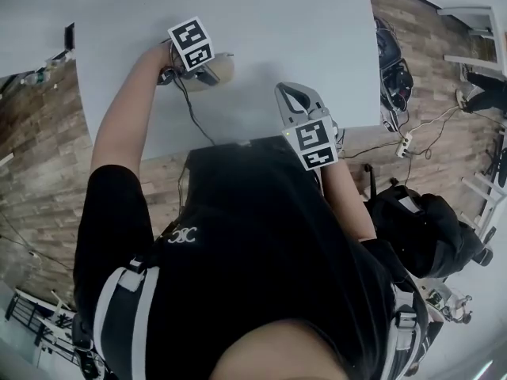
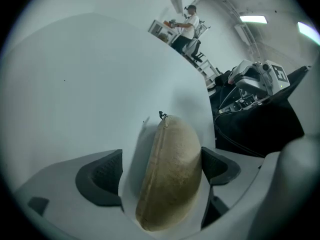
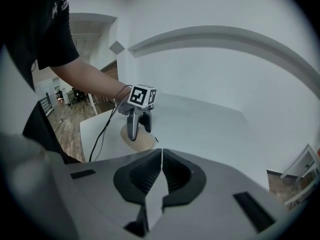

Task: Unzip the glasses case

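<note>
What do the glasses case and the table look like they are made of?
Case: probably a stiff shell covered in tan fabric or suede-like material; matte, faintly mottled, with a seam along one side. Table: smooth white, likely laminate or painted board; even colour, no grain, soft sheen.

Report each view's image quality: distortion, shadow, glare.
Head view: even light, no glare on the table. Left gripper view: black fisheye corners, a soft shadow left of the glasses case, a ceiling lamp blown out. Right gripper view: fisheye curves the wall ledge, dark rim all round.
</note>
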`<state>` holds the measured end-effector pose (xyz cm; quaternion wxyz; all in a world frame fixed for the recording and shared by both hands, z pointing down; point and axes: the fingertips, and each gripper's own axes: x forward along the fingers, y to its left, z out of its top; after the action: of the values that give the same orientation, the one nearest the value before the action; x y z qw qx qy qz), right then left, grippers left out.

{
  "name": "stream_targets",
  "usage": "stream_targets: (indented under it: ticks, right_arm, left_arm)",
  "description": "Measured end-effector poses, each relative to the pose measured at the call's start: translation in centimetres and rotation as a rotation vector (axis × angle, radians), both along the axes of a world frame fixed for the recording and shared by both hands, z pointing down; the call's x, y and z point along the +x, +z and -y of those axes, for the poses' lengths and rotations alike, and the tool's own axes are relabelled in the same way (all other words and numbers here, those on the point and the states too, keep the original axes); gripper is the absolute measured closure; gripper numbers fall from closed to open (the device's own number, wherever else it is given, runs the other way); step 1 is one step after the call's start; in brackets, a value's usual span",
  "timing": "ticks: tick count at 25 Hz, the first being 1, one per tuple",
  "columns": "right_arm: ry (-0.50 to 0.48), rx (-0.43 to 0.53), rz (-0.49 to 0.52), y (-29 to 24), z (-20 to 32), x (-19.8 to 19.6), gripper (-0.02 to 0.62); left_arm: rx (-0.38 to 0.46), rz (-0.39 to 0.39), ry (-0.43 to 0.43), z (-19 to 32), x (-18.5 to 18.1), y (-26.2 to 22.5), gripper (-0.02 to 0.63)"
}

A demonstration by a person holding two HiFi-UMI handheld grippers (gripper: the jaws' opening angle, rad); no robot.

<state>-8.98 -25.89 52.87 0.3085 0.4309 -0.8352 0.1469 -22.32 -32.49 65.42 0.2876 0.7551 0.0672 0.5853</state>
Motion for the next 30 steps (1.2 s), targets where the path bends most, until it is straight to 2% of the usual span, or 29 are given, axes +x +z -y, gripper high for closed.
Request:
stream_targets:
  ticks: [4,8,10,11,12,13,17,20,24,27,30]
  right_arm:
    - [-0.012,0.013,0.015,0.1,-0.1,0.9,0.580]
    - [-0.023,0.017,0.032,0.2,0.2,1.6,0.580]
    - [-0.033,0.023,0.053,0.0,0.3,2.0,0.580]
    - [-0.038,0.026,0.063,-0.1,0.3,2.2,0.580]
    - [-0.043,0.030,0.070,-0.3,0.3,2.4,0.580]
    - [-0.049,0.032,0.078,-0.4,0.3,2.5,0.580]
    - [-0.082,0.039,0.110,-1.1,0.7,2.3,0.580]
    - [-0.121,0.052,0.153,-2.1,0.8,2.5,0.580]
    - [-0.280,0.076,0.294,-4.9,0.8,1.7,0.580]
    - [-0.389,0.118,0.366,-7.4,0.8,1.4,0.578]
    - [-0.472,0.149,0.406,-9.5,1.2,1.4,0.561]
  left_arm:
    - [0.060,-0.019,-0.020,-0.8,0.3,0.0,0.140]
    - [0.086,-0.001,0.045,-3.0,0.7,0.5,0.147]
    - [0.102,-0.023,0.059,-3.8,1.5,0.5,0.160]
    - [0.105,-0.042,0.055,-4.3,1.9,0.3,0.229]
    - [0.114,-0.060,0.050,-4.8,2.2,0.2,0.260]
    - [0.136,-0.074,0.049,-5.3,2.4,0.1,0.264]
    - [0.293,-0.112,0.098,-6.0,2.5,-0.5,0.267]
    - [0.466,-0.161,0.153,-6.5,4.3,-2.5,0.270]
    - [0.671,-0.253,0.181,-6.1,7.8,-7.4,0.272]
    - [0.760,-0.297,0.216,-6.7,9.8,-10.8,0.272]
    - [0.819,-0.310,0.277,-7.4,10.9,-13.2,0.272]
